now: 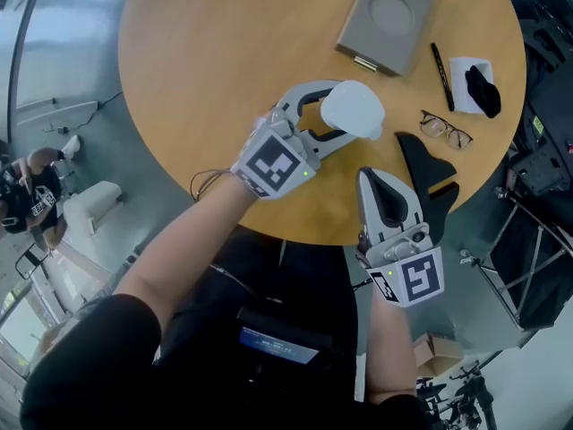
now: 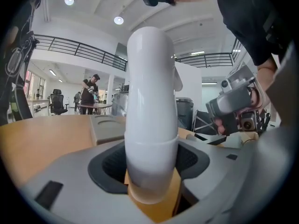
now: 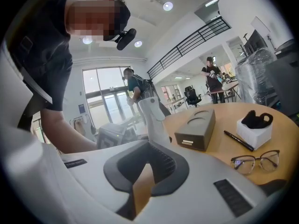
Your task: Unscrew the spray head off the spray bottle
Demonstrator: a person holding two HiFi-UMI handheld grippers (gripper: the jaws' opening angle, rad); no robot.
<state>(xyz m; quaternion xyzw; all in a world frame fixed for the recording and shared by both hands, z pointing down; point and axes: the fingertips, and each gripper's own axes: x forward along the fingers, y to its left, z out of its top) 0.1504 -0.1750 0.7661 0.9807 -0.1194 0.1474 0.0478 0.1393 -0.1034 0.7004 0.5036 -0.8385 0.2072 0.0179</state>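
A white spray bottle [image 1: 354, 108] stands upright on the round wooden table [image 1: 206, 70]. My left gripper [image 1: 342, 110] reaches in from the left and is shut on it, one finger on each side. In the left gripper view the spray bottle [image 2: 149, 101] fills the middle, and both dark pads [image 2: 108, 164] lie against its lower body. My right gripper [image 1: 374, 179] is shut and holds nothing. It hovers near the table's front edge, to the right of the bottle. Past its closed jaws, the right gripper view shows the bottle's white spray head [image 3: 152, 107].
A grey box [image 1: 388, 12] lies at the back of the table. A black pen [image 1: 441, 74], a white box with a black item [image 1: 474, 83] and glasses [image 1: 446, 130] lie at the right. A black wedge-shaped object [image 1: 428, 161] sits just beyond my right gripper.
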